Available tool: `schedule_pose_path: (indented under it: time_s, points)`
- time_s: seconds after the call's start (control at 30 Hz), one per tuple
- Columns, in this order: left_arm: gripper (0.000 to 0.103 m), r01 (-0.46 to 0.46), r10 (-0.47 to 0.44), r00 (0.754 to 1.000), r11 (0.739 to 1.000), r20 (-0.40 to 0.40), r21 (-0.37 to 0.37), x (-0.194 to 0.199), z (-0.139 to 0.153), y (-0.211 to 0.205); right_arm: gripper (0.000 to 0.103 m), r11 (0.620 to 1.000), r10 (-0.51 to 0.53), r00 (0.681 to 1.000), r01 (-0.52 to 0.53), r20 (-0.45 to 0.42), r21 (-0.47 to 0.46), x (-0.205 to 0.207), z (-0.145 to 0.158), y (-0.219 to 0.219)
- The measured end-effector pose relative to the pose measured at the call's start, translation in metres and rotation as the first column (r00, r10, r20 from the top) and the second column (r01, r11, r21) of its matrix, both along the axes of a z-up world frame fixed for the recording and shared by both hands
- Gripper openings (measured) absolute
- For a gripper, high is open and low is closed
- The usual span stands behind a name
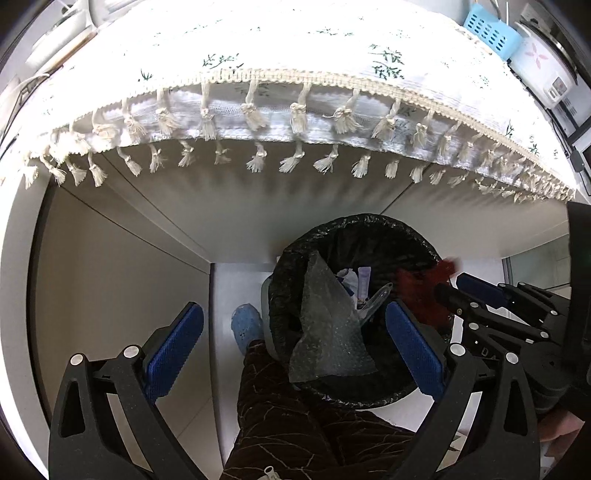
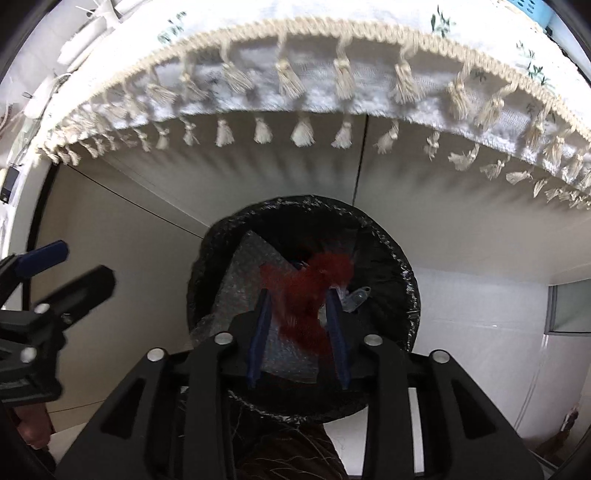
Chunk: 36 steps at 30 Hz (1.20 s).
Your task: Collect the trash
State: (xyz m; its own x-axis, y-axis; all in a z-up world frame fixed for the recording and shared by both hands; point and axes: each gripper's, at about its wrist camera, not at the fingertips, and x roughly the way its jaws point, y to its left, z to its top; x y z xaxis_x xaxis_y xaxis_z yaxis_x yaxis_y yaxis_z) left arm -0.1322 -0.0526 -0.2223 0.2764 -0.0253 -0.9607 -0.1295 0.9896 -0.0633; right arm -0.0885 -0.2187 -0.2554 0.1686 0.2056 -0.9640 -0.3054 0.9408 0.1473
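A round bin lined with a black bag [image 1: 369,236] stands on the floor under the table; it also shows in the right wrist view [image 2: 391,266]. A sheet of bubble wrap [image 1: 328,325] leans inside it, with clear plastic bits [image 1: 373,299] beside it. My left gripper [image 1: 295,332] is open and empty above the bin's near rim. My right gripper [image 2: 300,295] is shut on a red fluffy scrap [image 2: 306,291], held over the bin mouth; the scrap also shows in the left wrist view [image 1: 424,280].
A white tablecloth with tassels [image 1: 295,110] hangs over the table edge above the bin. A blue basket [image 1: 487,29] and a rice cooker [image 1: 543,62] sit at the back right. My leg in brown trousers [image 1: 295,424] and a blue slipper [image 1: 245,325] are beside the bin.
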Motion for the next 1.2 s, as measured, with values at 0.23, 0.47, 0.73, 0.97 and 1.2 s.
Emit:
schedule_pose_path:
  time_s: [0.23, 0.47, 0.73, 0.97, 1.2]
  points:
    - [0.097, -0.007, 0.007, 1.0, 1.0, -0.021, -0.002, 0.003, -0.001, 0.001, 0.074, 0.999, -0.047, 0.999, 0.047, 0.028, -0.005, 0.004, 0.012, -0.008]
    - [0.097, 0.003, -0.004, 0.999, 1.0, -0.035, -0.03, 0.006, 0.024, -0.005, 0.093, 0.994, -0.107, 0.993, 0.109, 0.049, -0.03, 0.006, 0.044, -0.023]
    - [0.097, 0.009, -0.008, 1.0, 0.997, 0.016, -0.072, 0.001, 0.09, -0.01, 0.095, 0.989, -0.151, 0.982, 0.15, 0.111, 0.015, 0.004, 0.132, -0.041]
    - [0.097, -0.009, 0.013, 0.998, 0.998, 0.067, -0.068, -0.011, 0.159, -0.008, 0.095, 0.984, -0.179, 0.972, 0.173, 0.153, 0.05, -0.013, 0.205, -0.055]
    - [0.097, 0.003, -0.001, 0.993, 1.0, 0.119, -0.011, -0.023, 0.205, -0.01, 0.095, 0.978, -0.207, 0.963, 0.203, 0.175, 0.04, -0.032, 0.25, -0.062]
